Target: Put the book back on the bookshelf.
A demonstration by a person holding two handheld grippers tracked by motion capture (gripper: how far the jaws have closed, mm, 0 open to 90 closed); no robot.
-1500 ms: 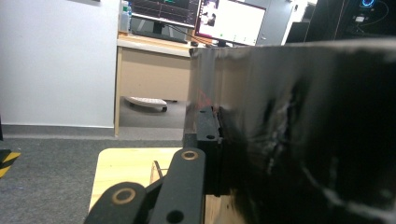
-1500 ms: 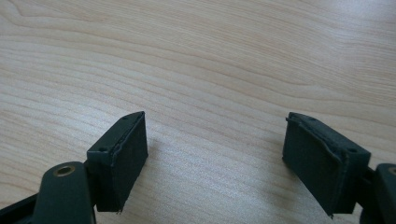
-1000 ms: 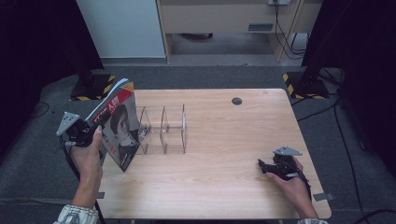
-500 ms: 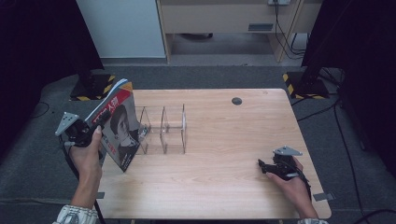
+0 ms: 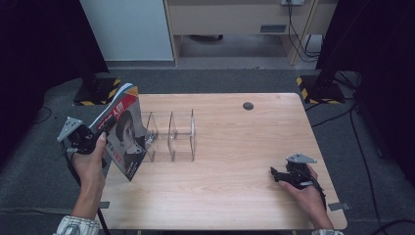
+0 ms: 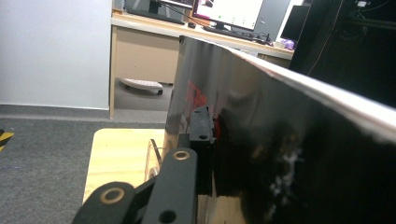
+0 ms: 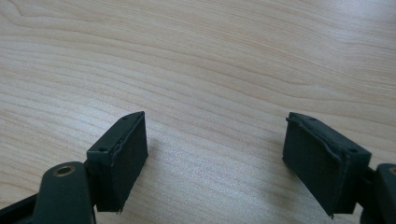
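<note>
Glossy red-and-black magazine (image 5: 123,134) with a face on its cover pinched between the closed jaws of the left gripper (image 5: 100,132), the grip just now easing a little, and held tilted at the left edge of the pale wooden table (image 5: 235,196), lower corner down on the wood just beside the clear acrylic divider rack (image 5: 171,137). Not yet slotted: every compartment of the rack empty, so lifting, straightening and lowering the magazine into one likely all left to do. Right gripper (image 5: 280,175) resting near the front right corner, jaws spread wide over bare wood, holding nothing.
</note>
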